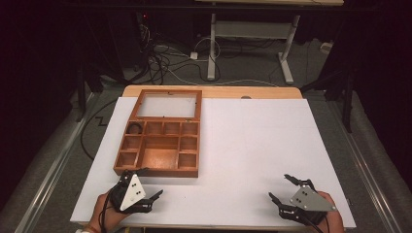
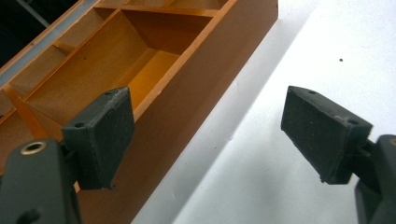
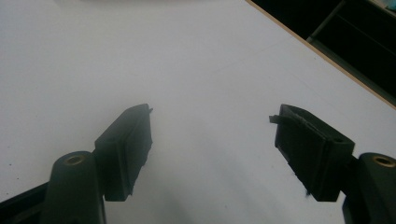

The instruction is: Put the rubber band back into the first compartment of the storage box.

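A wooden box [image 1: 160, 141] with several small compartments and an open glass-paned lid [image 1: 168, 105] lies on the white table top [image 1: 252, 145] at the left. One far-left compartment holds a small dark ring [image 1: 135, 128]. My left gripper [image 1: 151, 183] is open just in front of the box's near left corner, empty. In the left gripper view one jaw overlaps the box wall [image 2: 196, 88] and the gripper [image 2: 205, 135] has nothing between its pads. My right gripper [image 1: 281, 186] is open and empty at the near right, over bare table [image 3: 196, 70].
The table's wooden far edge [image 1: 214, 91] shows beyond the white sheet. Behind it the floor carries cables [image 1: 165, 58] and a white desk frame [image 1: 250, 34]. Metal rails [image 1: 53, 160] run along both sides of the table.
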Motion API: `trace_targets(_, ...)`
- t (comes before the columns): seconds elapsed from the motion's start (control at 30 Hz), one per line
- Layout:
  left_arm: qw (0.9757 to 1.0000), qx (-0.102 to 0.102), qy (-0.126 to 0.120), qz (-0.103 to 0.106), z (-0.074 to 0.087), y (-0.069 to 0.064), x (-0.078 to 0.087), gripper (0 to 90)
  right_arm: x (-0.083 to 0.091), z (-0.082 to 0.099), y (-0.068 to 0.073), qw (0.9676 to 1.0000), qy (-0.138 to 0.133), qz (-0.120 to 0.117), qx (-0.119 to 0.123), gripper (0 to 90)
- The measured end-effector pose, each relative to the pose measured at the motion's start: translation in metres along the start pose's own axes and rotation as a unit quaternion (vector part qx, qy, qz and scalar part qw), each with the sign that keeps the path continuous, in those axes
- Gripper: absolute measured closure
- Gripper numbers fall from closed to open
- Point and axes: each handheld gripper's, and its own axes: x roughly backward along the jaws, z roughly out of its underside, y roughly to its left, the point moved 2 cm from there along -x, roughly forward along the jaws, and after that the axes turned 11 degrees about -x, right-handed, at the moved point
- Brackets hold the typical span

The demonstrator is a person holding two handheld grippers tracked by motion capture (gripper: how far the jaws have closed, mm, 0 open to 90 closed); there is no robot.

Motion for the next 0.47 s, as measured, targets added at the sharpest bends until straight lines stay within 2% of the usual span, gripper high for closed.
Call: trace_targets(0.47, 1.0, -0.001, -0.002, -0.003, -0.0032, 0.0017, 0.0003, 17.1, -0.0007, 0.0007, -0.0022, 1.0, -0.001, -0.001, -0.003, 28.0)
